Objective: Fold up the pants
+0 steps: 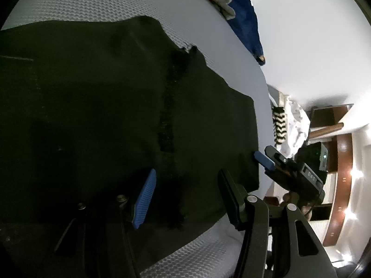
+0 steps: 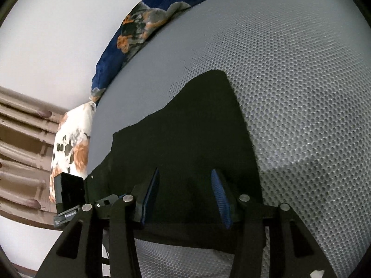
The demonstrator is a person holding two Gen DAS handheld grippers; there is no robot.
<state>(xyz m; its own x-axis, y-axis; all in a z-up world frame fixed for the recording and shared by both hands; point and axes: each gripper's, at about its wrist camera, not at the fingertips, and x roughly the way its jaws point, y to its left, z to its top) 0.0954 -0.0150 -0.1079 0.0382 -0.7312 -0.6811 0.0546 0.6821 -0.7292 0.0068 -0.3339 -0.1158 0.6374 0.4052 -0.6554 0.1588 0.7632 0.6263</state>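
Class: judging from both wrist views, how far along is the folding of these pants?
Done: the black pants lie spread on the grey mesh mattress. In hand: nothing; left claw and right claw hang open over the fabric's near edge. Left: gripping and every fold.

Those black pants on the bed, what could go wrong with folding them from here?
Both the left gripper and the right gripper stand open over the black pants, so a shallow bite might catch only one layer. The cloth already looks stacked unevenly, so a fold could come out crooked on the grey mesh mattress.
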